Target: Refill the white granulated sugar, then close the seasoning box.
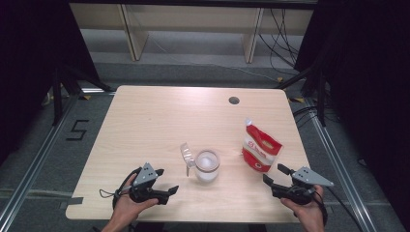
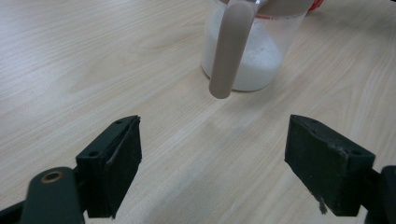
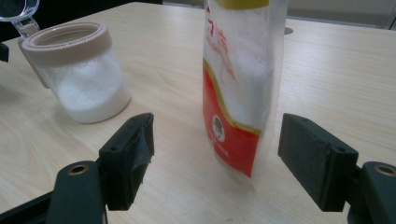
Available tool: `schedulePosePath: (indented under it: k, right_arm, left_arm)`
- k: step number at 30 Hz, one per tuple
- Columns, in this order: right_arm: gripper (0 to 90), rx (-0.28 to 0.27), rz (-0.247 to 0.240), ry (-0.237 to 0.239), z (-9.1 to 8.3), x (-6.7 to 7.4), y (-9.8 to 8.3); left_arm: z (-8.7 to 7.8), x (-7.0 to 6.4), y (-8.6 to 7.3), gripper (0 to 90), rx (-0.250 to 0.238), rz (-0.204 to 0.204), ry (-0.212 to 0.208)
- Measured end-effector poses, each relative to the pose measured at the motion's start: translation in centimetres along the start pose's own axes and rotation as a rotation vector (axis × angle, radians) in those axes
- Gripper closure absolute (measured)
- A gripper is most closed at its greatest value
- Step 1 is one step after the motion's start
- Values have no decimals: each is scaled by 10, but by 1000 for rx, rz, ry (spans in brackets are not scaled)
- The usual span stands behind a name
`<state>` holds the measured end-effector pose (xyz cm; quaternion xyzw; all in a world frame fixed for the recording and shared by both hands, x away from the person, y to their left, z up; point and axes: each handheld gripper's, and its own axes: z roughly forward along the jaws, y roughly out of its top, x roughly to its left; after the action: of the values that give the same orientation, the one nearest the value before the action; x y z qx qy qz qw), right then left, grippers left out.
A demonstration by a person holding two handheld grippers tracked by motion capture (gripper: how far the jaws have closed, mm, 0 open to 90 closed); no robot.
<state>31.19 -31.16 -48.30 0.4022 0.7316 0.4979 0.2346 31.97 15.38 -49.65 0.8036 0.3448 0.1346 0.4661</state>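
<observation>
A clear jar (image 1: 207,166) with a beige collar, part full of white powder, stands near the table's front middle, its clear lid (image 1: 186,153) flipped open to the left. A red and white pouch (image 1: 260,146) stands upright to its right. My left gripper (image 1: 166,182) is open near the front left edge, pointing at the jar (image 2: 243,56) and its hanging beige strap (image 2: 229,51). My right gripper (image 1: 275,175) is open just in front of the pouch (image 3: 240,88), whose base lies between the jaws' line; the jar (image 3: 79,74) stands to the left.
The light wooden table (image 1: 159,121) has a round cable hole (image 1: 234,100) at the back right. Black curtains flank both sides, and wooden furniture legs and cables lie on the floor beyond the far edge.
</observation>
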Motion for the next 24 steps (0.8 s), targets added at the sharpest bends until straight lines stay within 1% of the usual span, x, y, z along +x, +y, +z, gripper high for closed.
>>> schedulePosePath:
  k: [2,3,5,6,7,8,9,10,11,12,13,14,16,17,19,20,21,22,23,24]
  right_arm:
    - [273,21,13,10,-1,1,-1]
    - [271,17,9,9,-1,1,-1]
    - [270,21,4,4,-1,2,-1]
    - [268,20,-21,8,0,2,-1]
    - [266,44,22,6,-1,5,-2]
    - [266,45,20,10,0,5,-2]
    - [266,40,-1,19,0,3,-1]
    - [266,43,-5,22,1,3,-1]
    - [266,41,6,19,1,5,-1]
    - [266,45,-5,21,1,5,-1]
    - [266,33,-4,20,2,5,-2]
    - [266,45,-3,19,2,5,-2]
    - [265,49,-1,30,2,6,-2]
    - [264,49,0,26,2,6,-2]
    - [263,59,-9,23,3,5,-2]
    - [261,71,21,22,2,8,-2]
    - [261,51,-5,26,5,4,-3]
    - [261,54,-4,31,4,4,-3]
    - [261,66,-4,21,3,4,-3]
    - [261,69,-1,25,3,4,-3]
  left_arm:
    - [0,-1,0,183,-13,-11,1]
    - [1,-1,0,183,-13,-12,-1]
    - [-1,-1,1,183,-6,-2,3]
    - [-1,-1,1,183,-7,-3,3]
    - [-1,0,1,183,-8,-5,0]
    - [-2,0,1,183,-8,5,5]
    - [-2,0,1,183,-9,10,6]
    - [-2,1,1,183,-11,14,4]
    - [-2,0,1,183,-18,6,0]
    - [-3,0,2,183,-14,1,5]
    - [-3,0,2,183,-17,0,1]
    - [-3,-1,2,183,-18,-1,2]
    - [-4,-1,2,183,-19,-6,5]
    - [-4,0,3,183,-26,3,-5]
    - [-5,-1,4,183,-36,-6,-4]
    - [-5,-1,6,183,-33,-7,-10]
    - [-4,-2,6,183,-39,-28,-10]
    - [-5,-2,7,183,-38,-15,-10]
    - [-5,-3,8,183,-41,-19,-14]
    - [-5,-4,9,183,-41,-22,-27]
